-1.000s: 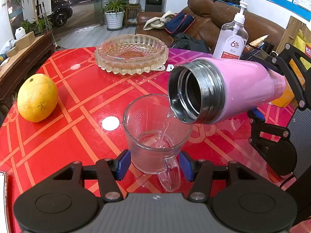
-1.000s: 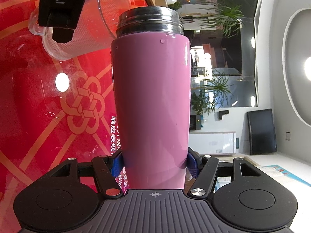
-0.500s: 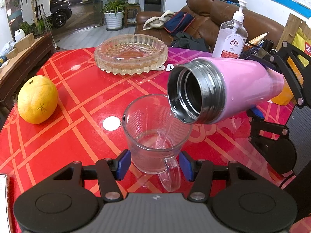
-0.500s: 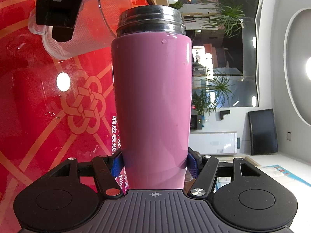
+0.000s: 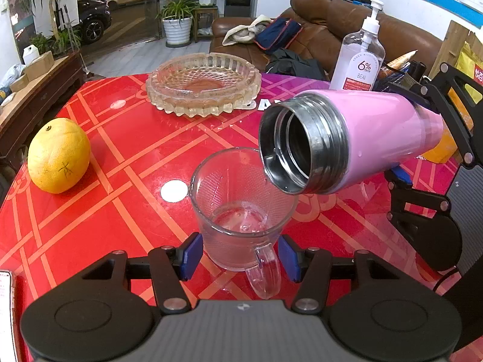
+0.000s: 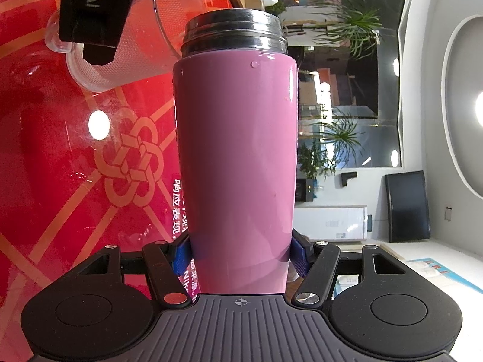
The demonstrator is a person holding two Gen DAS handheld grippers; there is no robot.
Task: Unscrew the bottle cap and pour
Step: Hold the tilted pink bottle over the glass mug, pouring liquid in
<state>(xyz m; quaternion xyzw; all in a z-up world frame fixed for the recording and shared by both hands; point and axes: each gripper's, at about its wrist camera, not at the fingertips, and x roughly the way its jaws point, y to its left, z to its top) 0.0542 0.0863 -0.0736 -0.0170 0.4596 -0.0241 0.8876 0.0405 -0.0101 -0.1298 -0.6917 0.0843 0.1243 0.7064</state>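
While the right claw clamps the pink bottle near its base, blue pads pressed on both sides, the bottle lies tipped almost level w/ its steel mouth over the far-right rim of the glass mug. No cap on the bottle; threaded neck open, a few drops inside the lip. No clear stream visible from mouth to mug. Mug stands upright on the red table, a little water in the bottom w/ bubbles, handle pointing toward the near side.

Left claw sits around the mug's lower part, one blue pad each side; pads look just beside the glass w/ a thin gap, so it appears released, not squeezing.

From the right wrist view the bottle fills the middle, a droplet near the neck, mug up at far left partly behind the black body of the other claw.

Elsewhere on the table: yellow citrus fruit at left, well apart from the mug; cut-glass ashtray at far centre; pump bottle of sanitizer at far right. Brown sofa beyond the table w/ clothes and bags on it.
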